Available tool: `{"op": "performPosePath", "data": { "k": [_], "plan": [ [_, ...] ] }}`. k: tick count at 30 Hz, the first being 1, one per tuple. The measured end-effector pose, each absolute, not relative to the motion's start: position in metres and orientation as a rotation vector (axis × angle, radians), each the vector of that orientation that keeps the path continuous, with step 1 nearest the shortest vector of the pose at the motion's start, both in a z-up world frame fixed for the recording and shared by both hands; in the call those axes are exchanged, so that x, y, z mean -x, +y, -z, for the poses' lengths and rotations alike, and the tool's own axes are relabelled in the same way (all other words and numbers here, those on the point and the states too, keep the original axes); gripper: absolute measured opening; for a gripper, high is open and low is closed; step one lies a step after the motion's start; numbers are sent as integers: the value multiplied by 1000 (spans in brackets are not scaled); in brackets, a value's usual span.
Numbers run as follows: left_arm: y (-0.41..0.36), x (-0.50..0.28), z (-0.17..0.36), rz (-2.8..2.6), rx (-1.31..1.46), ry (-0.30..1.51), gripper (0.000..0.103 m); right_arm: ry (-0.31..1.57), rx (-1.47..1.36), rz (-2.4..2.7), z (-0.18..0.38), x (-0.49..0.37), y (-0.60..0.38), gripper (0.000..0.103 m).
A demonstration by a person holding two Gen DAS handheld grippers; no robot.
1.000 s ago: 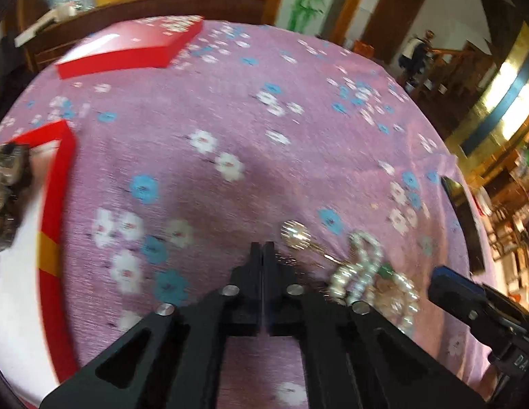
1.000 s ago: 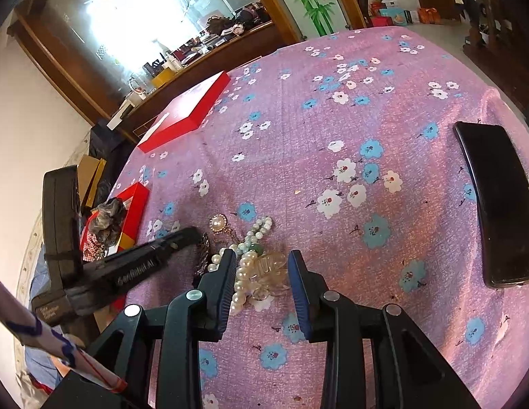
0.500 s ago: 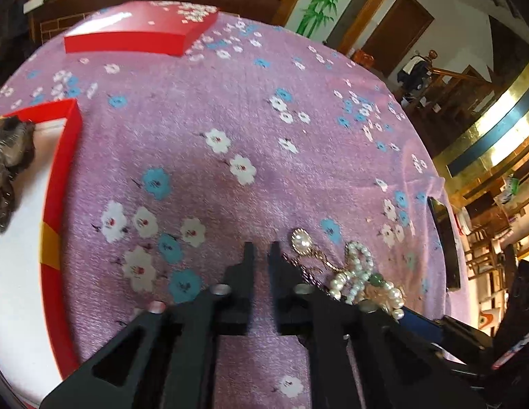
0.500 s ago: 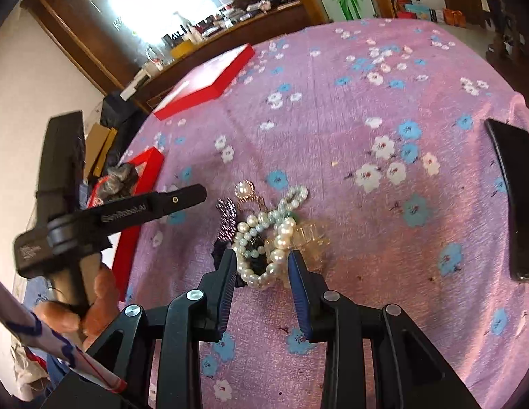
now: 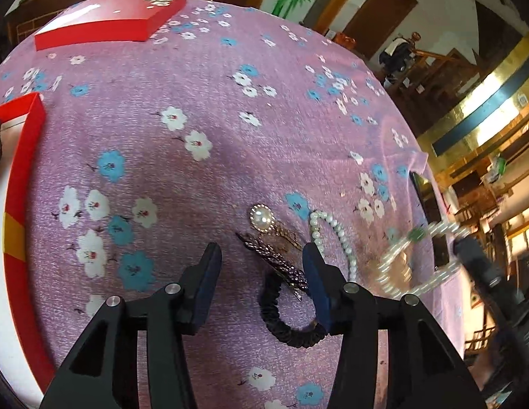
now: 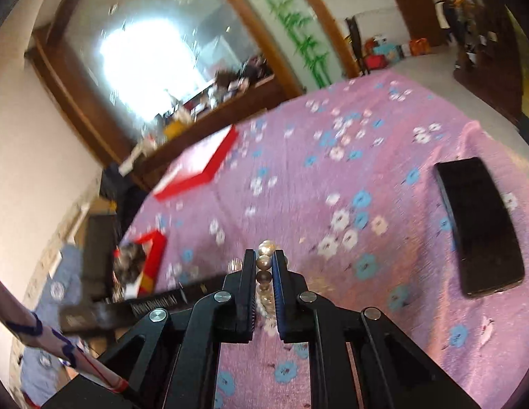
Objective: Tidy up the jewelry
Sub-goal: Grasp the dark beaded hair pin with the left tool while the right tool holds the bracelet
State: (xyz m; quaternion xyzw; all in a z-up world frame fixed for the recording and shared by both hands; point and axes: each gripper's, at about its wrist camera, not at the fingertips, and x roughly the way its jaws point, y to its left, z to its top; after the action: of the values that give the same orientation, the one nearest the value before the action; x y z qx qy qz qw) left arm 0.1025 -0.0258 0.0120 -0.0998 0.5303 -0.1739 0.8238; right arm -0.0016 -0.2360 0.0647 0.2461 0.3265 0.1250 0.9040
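Observation:
My left gripper (image 5: 261, 255) is open above the purple floral cloth, its jaws either side of a dark beaded hair clip (image 5: 278, 264). A black scrunchie (image 5: 284, 320), a pearl brooch (image 5: 262, 218) and a thin pearl strand (image 5: 336, 235) lie close by. My right gripper (image 6: 264, 266) is shut on a pearl bracelet (image 6: 264, 272), lifted off the cloth; the bracelet shows blurred at right in the left wrist view (image 5: 411, 259). The open red jewelry box (image 5: 22, 184) with a white inside sits at left and holds dark jewelry (image 6: 129, 259).
The red box lid (image 5: 111, 24) lies at the far side of the table. A black phone (image 6: 479, 225) lies near the right edge. A wooden sideboard stands behind the table. The table edge drops off at right.
My left gripper opened from shut. My right gripper closed on the pearl bracelet and lifted it out of the pile, leaving the clip, scrunchie, brooch and strand on the cloth.

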Motion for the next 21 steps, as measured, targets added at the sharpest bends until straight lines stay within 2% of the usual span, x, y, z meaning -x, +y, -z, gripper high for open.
{"op": "performPosePath", "data": {
  "k": [3, 5, 7, 10, 13, 21],
  "plan": [
    [-34, -100, -12, 351, 165, 1104, 47, 662, -520, -261, -67, 3, -236, 10],
    [-37, -98, -12, 321, 124, 1088, 37, 661, -517, -265, -68, 2, -234, 10],
    [-37, -97, -11, 289, 89, 1077, 16, 660, -519, -267, -69, 3, -235, 10],
    [-32, -98, -10, 299, 112, 1081, 8, 657, -518, -270, -69, 5, -236, 10],
    [-25, -97, -15, 313, 149, 1068, 4, 644, -518, -280, -70, 6, -236, 10],
    [-9, -92, -42, 342, 225, 955, 3, 581, -487, -312, -80, 15, -230, 10]
  ]
}}
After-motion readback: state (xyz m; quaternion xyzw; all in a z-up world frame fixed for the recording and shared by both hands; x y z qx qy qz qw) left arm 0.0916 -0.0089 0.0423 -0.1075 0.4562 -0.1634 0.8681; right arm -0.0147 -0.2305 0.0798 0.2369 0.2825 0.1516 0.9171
